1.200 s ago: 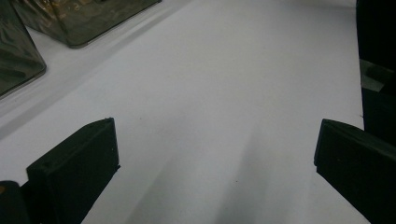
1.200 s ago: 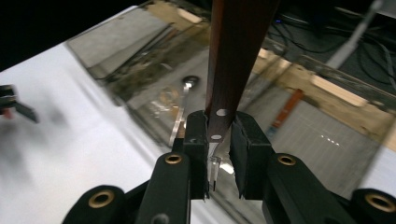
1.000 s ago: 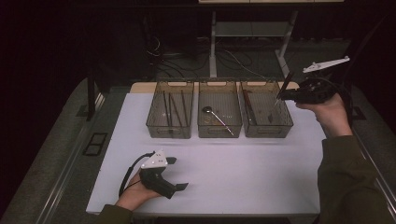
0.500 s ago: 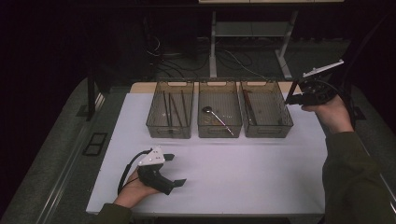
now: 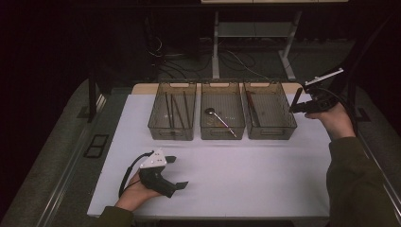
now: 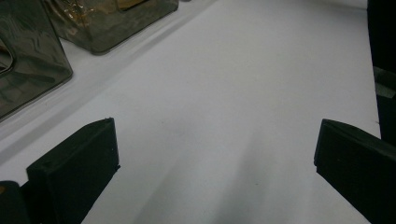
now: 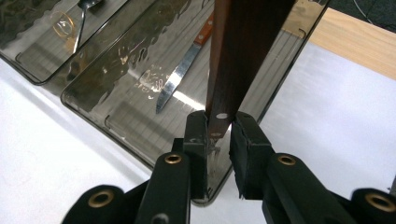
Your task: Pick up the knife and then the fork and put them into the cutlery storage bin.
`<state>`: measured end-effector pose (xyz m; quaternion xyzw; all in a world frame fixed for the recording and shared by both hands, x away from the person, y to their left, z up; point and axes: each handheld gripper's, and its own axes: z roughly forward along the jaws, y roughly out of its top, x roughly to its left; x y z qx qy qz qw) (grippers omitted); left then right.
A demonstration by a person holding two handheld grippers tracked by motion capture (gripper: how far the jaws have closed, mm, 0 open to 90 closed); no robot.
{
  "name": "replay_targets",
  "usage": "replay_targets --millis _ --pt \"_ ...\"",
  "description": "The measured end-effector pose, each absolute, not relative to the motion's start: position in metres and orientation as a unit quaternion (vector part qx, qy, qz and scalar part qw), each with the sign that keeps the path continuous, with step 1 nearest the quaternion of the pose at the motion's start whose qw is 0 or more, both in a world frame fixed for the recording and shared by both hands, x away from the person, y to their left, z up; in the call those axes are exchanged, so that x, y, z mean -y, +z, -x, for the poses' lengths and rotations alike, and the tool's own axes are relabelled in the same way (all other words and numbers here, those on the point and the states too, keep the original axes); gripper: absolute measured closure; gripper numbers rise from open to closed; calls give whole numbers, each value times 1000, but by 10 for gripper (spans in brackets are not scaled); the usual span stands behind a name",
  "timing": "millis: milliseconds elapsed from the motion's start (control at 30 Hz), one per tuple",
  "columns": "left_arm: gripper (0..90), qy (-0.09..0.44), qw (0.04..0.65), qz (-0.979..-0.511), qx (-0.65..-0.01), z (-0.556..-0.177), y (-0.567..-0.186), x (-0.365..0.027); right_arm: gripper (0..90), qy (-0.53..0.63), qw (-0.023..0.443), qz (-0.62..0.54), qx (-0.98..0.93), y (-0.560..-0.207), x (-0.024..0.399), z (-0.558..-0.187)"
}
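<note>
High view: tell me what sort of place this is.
Probably a lab or recording workspace, not a kitchen: a white table with three clear sorting bins of cutlery, cables on the floor behind, and a hand-held right gripper.

A white table is seen carrying three smoky clear trays side by side along its far edge, left, middle and right, while the left gripper is rested near its front edge.
</note>
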<state>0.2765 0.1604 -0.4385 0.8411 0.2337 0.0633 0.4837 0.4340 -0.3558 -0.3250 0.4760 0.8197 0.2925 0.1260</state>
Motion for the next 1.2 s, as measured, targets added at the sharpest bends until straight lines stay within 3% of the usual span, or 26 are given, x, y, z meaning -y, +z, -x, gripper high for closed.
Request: replay_targets --millis 400,433,633,867,1067,1200 --pt "0 62 485 -842 -230 -276 -438 -160 766 300 127 -471 -820 -351 323 -468" --pt "0 62 485 -841 -230 -276 -438 -160 813 300 125 -474 -818 -355 321 -471" --pt "0 61 487 -841 -229 -276 -438 -160 684 311 119 -478 -812 -366 315 -476" --pt "0 62 486 -841 -229 -276 -438 -160 455 349 128 -468 -802 -363 312 -467" --pt "0 62 486 -841 -230 -276 -438 -160 344 367 156 -455 -796 -363 310 -452" --pt "0 63 486 -841 -228 -277 -439 -159 289 388 141 -459 -786 -366 312 -440"
